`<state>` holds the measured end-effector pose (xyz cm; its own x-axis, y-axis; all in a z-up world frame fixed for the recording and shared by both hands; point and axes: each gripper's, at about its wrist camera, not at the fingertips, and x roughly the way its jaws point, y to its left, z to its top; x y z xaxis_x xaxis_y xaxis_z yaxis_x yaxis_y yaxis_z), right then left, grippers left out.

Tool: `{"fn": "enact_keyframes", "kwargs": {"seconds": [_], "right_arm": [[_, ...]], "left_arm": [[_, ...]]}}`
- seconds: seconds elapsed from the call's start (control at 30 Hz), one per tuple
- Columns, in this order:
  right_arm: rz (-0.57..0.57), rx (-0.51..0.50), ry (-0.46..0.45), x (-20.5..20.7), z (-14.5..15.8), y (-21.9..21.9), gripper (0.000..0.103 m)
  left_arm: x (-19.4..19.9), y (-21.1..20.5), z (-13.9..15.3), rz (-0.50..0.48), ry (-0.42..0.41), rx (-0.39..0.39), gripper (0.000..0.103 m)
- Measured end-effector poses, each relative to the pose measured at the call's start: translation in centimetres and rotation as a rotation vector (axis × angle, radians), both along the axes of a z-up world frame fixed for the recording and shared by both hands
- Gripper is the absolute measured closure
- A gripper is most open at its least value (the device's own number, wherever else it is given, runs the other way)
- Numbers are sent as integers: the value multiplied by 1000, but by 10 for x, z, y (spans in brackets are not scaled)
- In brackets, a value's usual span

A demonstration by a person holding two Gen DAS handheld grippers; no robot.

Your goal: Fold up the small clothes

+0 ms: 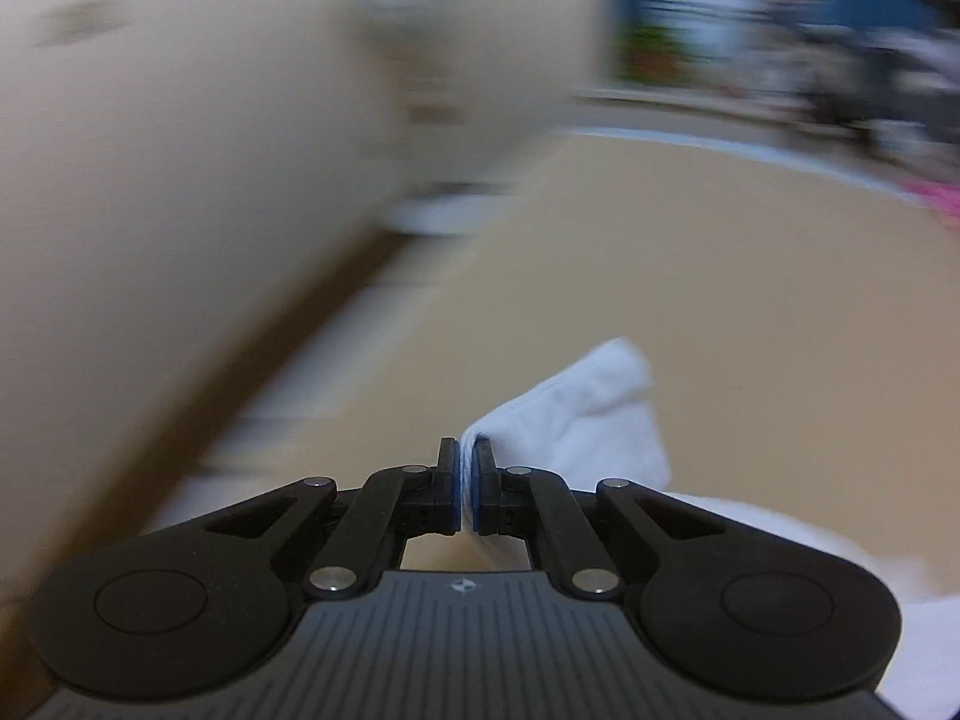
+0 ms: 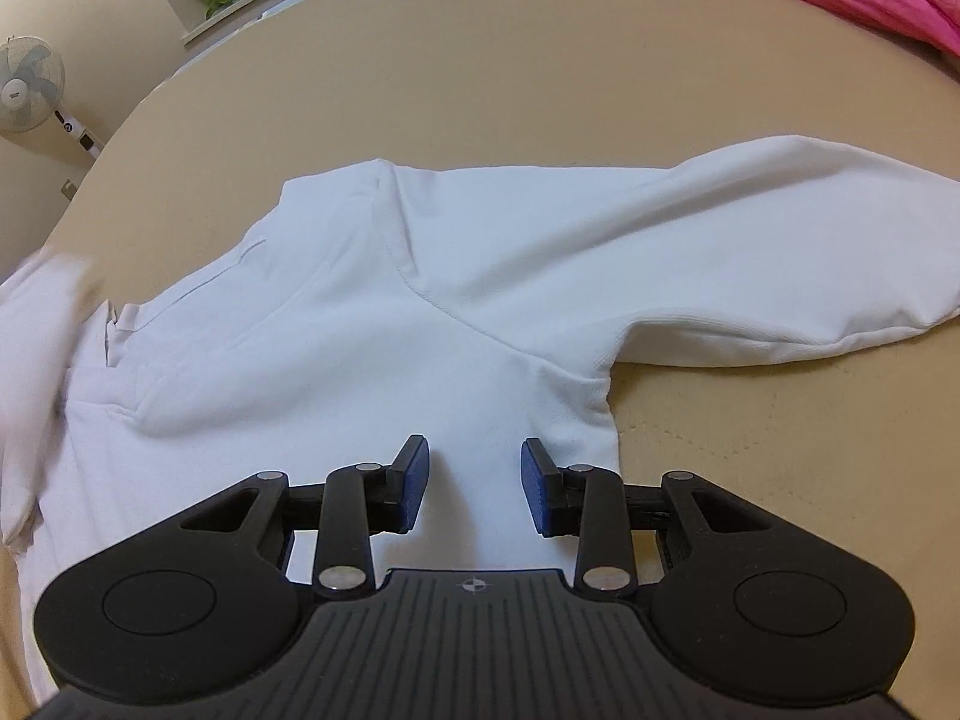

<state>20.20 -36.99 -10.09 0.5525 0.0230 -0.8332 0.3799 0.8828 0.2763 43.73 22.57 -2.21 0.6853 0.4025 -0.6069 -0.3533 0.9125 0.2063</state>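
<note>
Left gripper (image 1: 467,483), jaws pressed together, pinching an edge of the white garment (image 2: 372,324); right gripper (image 2: 474,483), jaws spread and empty, poised over the garment's body just inside its armpit seam; beyond, the sleeve (image 2: 750,240) lies outstretched on the tan bed surface (image 2: 540,60). Step, as judged: first side fold; next, grasp the sleeve and carry it across the garment.

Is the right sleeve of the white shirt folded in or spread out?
Spread out: the sleeve lies flat on the beige surface, extended sideways from the white shirt.
</note>
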Motion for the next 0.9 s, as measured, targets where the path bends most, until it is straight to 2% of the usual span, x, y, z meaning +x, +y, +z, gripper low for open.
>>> {"fn": "enact_keyframes", "kwargs": {"seconds": [0.03, 0.07, 0.1, 0.13, 0.17, 0.27, 0.33, 0.4, 0.47, 0.53, 0.57, 0.6, 0.63, 0.67, 0.7, 0.77, 0.83, 0.9], "right_arm": [[-6, 4, 1, 4, -2, 1, 67], [-12, 9, 1, 7, -5, 1, 67], [-18, 13, 1, 8, -6, 1, 67], [-21, 14, 0, 9, -6, 1, 67], [-27, 12, 0, 9, -6, 1, 67], [-48, 4, -8, 6, -4, 0, 67], [-61, -5, -11, 5, -4, -1, 67], [-65, -15, -6, 4, -7, -1, 67], [-68, -21, -4, 2, -9, -2, 67], [-68, -20, -9, -2, -8, -5, 68], [-76, -11, -16, -5, -7, -8, 68], [-86, 4, -26, -8, -6, -12, 68], [-104, 21, -41, -12, -4, -18, 68], [-127, 24, -53, -16, -1, -26, 67], [-156, 23, -71, -20, 3, -35, 67], [-232, 34, -116, -29, 11, -62, 67], [-329, 39, -151, -40, 17, -95, 67], [-443, 45, -166, -53, 18, -131, 67]], "left_arm": [[-12, 43, -1, 110, 22, 53, 99], [-27, 88, -2, 231, 65, 72, 93], [-42, 119, -3, 312, 94, 28, 88], [-58, 139, -1, 356, 92, -38, 88], [-73, 147, 4, 364, 65, -84, 88], [-107, 107, 16, 243, -19, -116, 86], [-122, 62, 12, 101, -38, -223, 81], [-129, 13, 0, -35, -25, -293, 75], [-131, -36, -20, -160, 10, -313, 74], [-129, -77, -51, -249, 51, -277, 68], [-127, -88, -71, -270, 102, -264, 58], [-123, -97, -96, -272, 209, -246, 56], [-121, -102, -111, -257, 274, -202, 56], [-130, -112, -105, -272, 248, -149, 56], [-133, -120, -95, -290, 259, -108, 57], [-148, -125, -64, -345, 221, -119, 57], [-168, -128, -37, -411, 174, -99, 56], [-204, -131, -16, -496, 104, -60, 46]]}}
